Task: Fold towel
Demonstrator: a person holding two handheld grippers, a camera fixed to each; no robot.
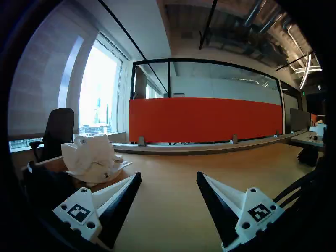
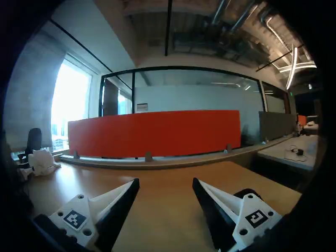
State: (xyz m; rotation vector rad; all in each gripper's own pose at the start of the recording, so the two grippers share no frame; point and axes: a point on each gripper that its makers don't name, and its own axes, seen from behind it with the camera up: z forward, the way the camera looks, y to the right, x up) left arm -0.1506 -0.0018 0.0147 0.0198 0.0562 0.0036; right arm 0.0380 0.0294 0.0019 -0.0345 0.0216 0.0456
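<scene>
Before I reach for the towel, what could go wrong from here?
1. The white towel lies in a crumpled heap, so the fingers may pinch several layers instead of one corner.
2. It seems to sit near the left end of the wooden desk; a push could slide it off.
3. The right gripper looks farther from it than the left gripper. Both are open, so the two grasps may land unevenly.

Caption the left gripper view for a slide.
Open left claw over the wooden desk, crumpled white towel off to one side.
</scene>
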